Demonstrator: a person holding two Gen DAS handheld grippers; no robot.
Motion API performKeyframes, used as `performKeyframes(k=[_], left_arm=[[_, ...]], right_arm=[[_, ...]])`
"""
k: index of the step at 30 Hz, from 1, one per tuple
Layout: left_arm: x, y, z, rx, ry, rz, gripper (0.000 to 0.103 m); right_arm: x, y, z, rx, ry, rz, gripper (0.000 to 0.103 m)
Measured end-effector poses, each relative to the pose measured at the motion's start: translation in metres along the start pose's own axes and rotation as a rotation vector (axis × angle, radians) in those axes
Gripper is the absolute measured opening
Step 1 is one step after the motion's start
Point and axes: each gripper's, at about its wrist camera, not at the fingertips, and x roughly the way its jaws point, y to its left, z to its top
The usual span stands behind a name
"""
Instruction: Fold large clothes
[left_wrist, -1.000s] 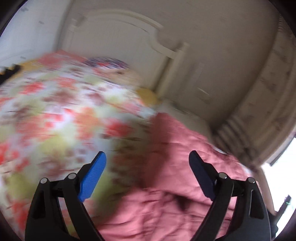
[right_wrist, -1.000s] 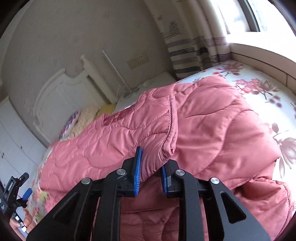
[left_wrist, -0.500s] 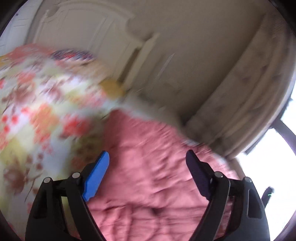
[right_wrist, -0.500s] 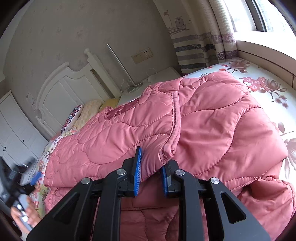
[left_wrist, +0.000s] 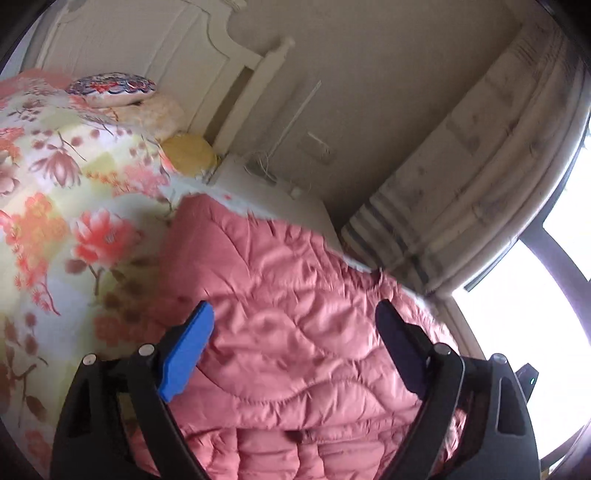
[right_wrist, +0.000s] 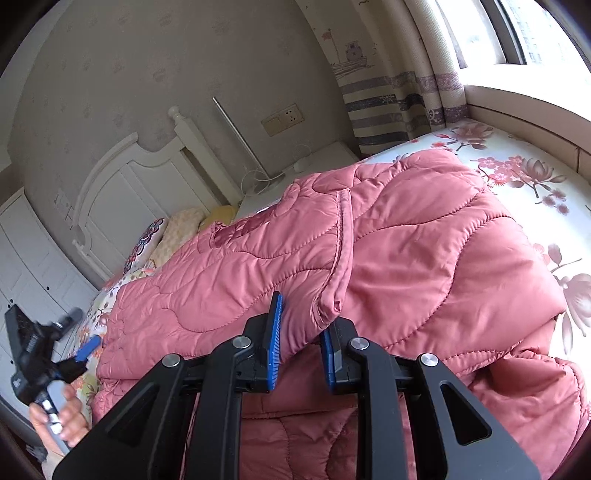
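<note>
Two hand-held grippers work over a pink quilted jacket that lies spread across a bed covered by a floral sheet. The right hand-held gripper has its blue-padded jaws closed tightly on a folded edge of the jacket, near a stitched seam, and that edge is lifted off the layers below. The left hand-held gripper has its jaws spread wide and grips nothing; it hangs just above the jacket's other side, with the puffy fabric showing between its fingers. In the right wrist view, this left hand-held gripper appears at the far left, carried by a person's hand. Pillows rest at the head of the bed against a white headboard. A striped curtain hangs beside a bright window.
</note>
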Motion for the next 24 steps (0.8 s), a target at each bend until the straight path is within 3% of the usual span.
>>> performKeyframes(k=[1, 4, 6, 9, 11, 14, 16, 18, 22, 24], left_arm=[[0.005, 0.002, 0.000, -0.003, 0.019, 0.009, 0.090], [0.051, 0.014, -0.011, 0.021, 0.173, 0.087, 0.091], [0.050, 0.003, -0.006, 0.072, 0.164, 0.127, 0.091], [0.033, -0.001, 0.017, -0.010, 0.107, 0.001, 0.092], [0.033, 0.001, 0.033, -0.037, 0.072, 0.014, 0.092], [0.062, 0.008, 0.041, -0.013, 0.131, 0.082, 0.094], [0.096, 0.028, 0.039, -0.027, 0.243, 0.134, 0.094], [0.092, 0.022, 0.043, 0.003, 0.220, 0.144, 0.094], [0.077, 0.027, 0.064, -0.123, 0.151, 0.032, 0.094], [0.089, 0.033, 0.066, -0.137, 0.185, 0.073, 0.094]], right_arm=[[-0.001, 0.000, 0.001, -0.001, -0.002, 0.000, 0.021], [-0.001, 0.001, 0.000, -0.003, 0.000, 0.000, 0.021], [-0.001, 0.002, 0.000, -0.010, 0.002, 0.002, 0.021], [-0.002, 0.000, 0.000, 0.003, -0.002, -0.004, 0.021], [-0.002, -0.001, 0.000, 0.009, 0.003, -0.004, 0.021], [-0.002, 0.000, 0.000, 0.008, 0.000, -0.006, 0.021], [-0.002, -0.001, 0.000, 0.010, 0.002, 0.001, 0.021], [-0.003, 0.001, 0.000, 0.001, 0.002, -0.001, 0.021], [-0.002, -0.002, 0.001, 0.019, 0.004, 0.001, 0.021], [-0.001, -0.002, 0.001, 0.017, 0.007, 0.004, 0.021]])
